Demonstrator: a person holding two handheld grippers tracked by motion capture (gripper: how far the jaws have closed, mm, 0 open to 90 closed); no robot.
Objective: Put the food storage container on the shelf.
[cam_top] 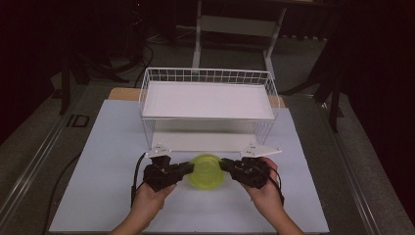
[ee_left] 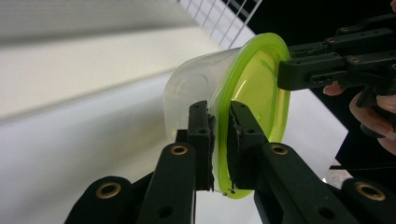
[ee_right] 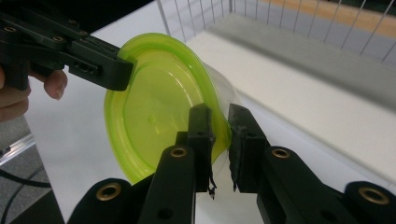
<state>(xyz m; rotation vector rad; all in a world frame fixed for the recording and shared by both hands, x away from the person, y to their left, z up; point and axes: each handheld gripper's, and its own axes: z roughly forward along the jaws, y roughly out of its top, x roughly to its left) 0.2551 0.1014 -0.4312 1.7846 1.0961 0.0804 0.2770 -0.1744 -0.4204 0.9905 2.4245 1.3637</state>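
At the lower left of the high view, the left gripper (cam_top: 188, 169) reaches rightward from the person's left hand (cam_top: 154, 193), a black cable looping down from it over the white table (cam_top: 98, 161). Its grey three-cornered plate sits just above it. Its jaws are clamped on the left rim of the green lid (cam_top: 207, 171) of a clear plastic container (ee_left: 191, 91); in the left gripper view the two pads pinch the lid's edge, the clear tub on the left of the rim and the green face on the right.

The container sits in the lower middle of the high view, between the two grippers. Directly above it in that frame stands the white wire rack (cam_top: 208, 100), its lower shelf opening facing the container and its front posts to the upper left and upper right of the lid. Nothing lies between lid and rack.

At the lower right, the right gripper (cam_top: 222, 165) comes in from the right hand (cam_top: 266, 191) and is closed on the lid's opposite rim; the right gripper view shows its pads squeezing the green edge, with the rack's wire wall and shelf across the upper right.

Dark floor and table legs fill the upper frame.
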